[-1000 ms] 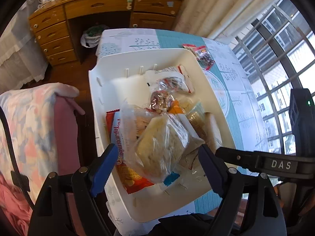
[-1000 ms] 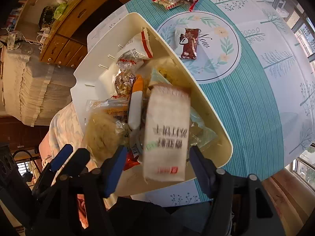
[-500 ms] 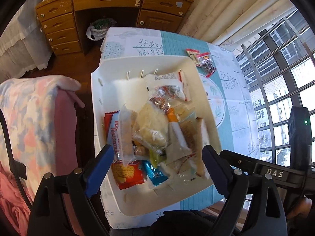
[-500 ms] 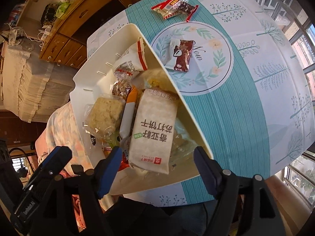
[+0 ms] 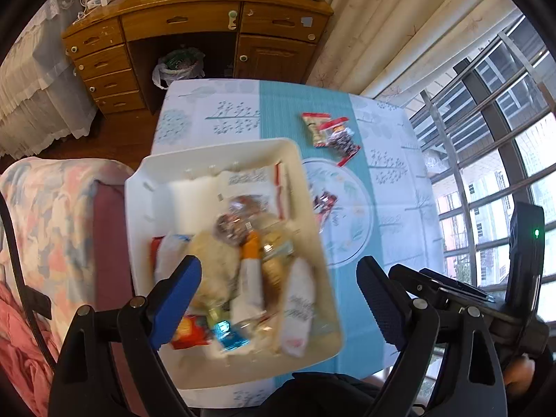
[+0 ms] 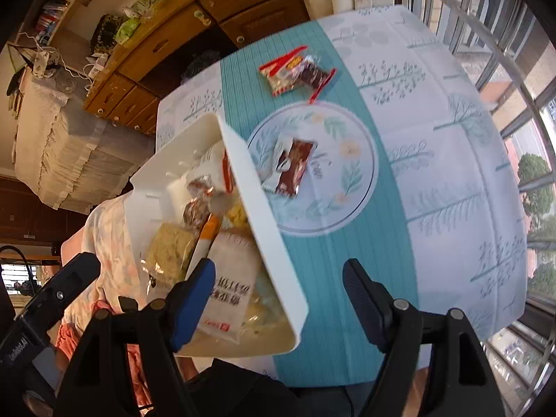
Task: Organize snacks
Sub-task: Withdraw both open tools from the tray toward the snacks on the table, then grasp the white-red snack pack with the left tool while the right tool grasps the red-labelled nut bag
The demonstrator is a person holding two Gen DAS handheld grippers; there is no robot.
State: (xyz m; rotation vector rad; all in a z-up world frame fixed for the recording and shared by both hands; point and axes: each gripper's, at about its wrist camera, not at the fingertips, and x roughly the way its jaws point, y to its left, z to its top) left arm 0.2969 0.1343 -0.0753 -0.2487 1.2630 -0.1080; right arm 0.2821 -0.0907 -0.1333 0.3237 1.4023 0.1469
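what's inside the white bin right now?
The white bin holds a loose pile of packets: a pale bag with dark print, a clear-wrapped noodle block, an orange-and-white stick pack, and a red packet lower down. Anything beneath the pile is covered.

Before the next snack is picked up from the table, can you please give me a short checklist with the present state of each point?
1. Left gripper empty, fingers apart: ok.
2. Right gripper empty, fingers apart: ok.
3. Loose snacks in view: ok. The brown packet lies on the tablecloth's round print; two red-edged packets lie farther back.
4. White bin has room: cannot tell; it is piled with snacks, only its far end looks bare.
5. Bin sits fully on the table: cannot tell; its near edge is close to the table edge.
6. Path to the brown packet free: ok.
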